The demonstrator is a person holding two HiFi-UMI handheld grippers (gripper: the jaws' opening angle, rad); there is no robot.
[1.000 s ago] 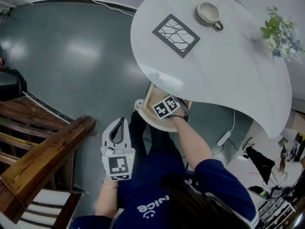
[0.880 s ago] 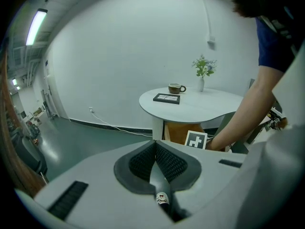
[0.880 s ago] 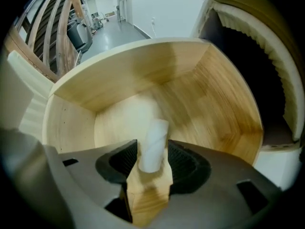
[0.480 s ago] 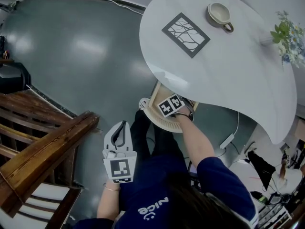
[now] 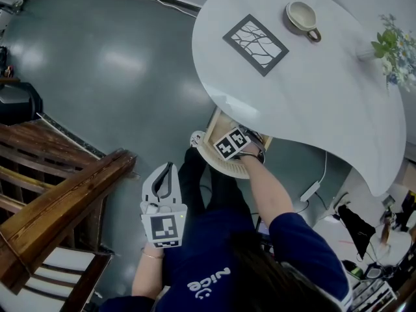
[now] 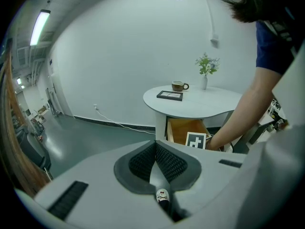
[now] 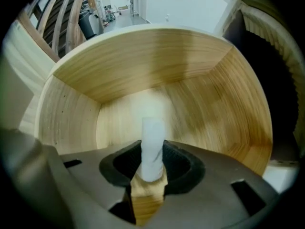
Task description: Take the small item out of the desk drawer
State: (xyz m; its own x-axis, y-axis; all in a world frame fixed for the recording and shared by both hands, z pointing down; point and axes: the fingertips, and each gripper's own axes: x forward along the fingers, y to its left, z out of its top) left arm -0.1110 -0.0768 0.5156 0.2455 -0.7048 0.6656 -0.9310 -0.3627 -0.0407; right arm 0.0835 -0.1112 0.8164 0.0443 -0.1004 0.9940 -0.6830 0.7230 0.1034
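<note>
Right gripper view puts the whole matter in front of you: the small white item (image 7: pixel 152 144) stands between the fingers (image 7: pixel 119 165) of your right gripper (image 7: pixel 151 163), inside the wooden drawer (image 7: pixel 143 66). Those fingers have just been closing, and they now sit narrowed against the item on both sides, so it reads as a grip rather than a gap. The item's long axis runs straight ahead along the gripper's own line, from the pads toward the drawer floor. Since the gripper points down into the drawer, the item most likely stands close to upright. The way out is therefore back along that same line, straight up, clear of the drawer walls that ring it on all sides.

Your left gripper (image 6: pixel 155 159) hangs well apart from the drawer, low by your legs, its fingers pressed together with nothing between them. The right hand is the only one near the item.

In the head view the drawer (image 5: pixel 218 160) juts out from under the edge of the round white worktop (image 5: pixel 312 90), which overhangs its back half, so lift toward yourself. The worktop carries a cup (image 5: pixel 301 15), a framed print (image 5: pixel 255 36) and flowers (image 5: pixel 393 47). Below lies a smooth grey floor (image 5: pixel 117 77), with wooden railing (image 5: pixel 58 200) off to your left.
</note>
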